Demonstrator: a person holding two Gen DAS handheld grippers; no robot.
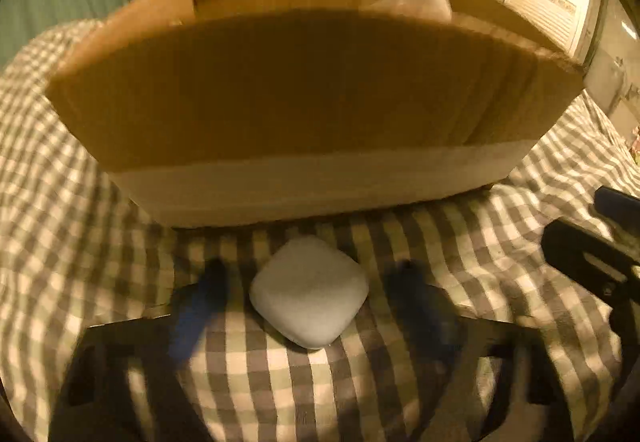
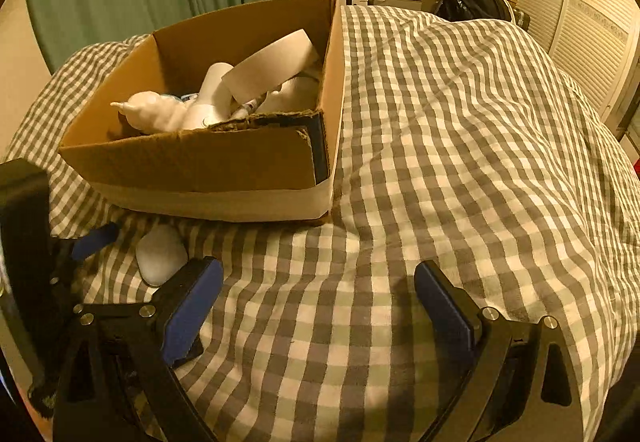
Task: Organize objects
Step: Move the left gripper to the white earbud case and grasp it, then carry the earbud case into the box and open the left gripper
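Nearest the lens, the left gripper [image 1: 308, 274] stands with its fingers spread, one on each side of the white rounded case [image 1: 309, 291], which lies on the checked bedspread [image 1: 100, 242] just in front of the cardboard box [image 1: 304, 102]. A good grasp would likely centre the pads on the case's flat sides and close gently, since the soft bedding may let it tilt. The right gripper [image 2: 318, 306] is also apart, holding nothing. Beyond, the box holds white bottles [image 2: 160, 114], a pen and a curled paper strip [image 2: 272, 62].
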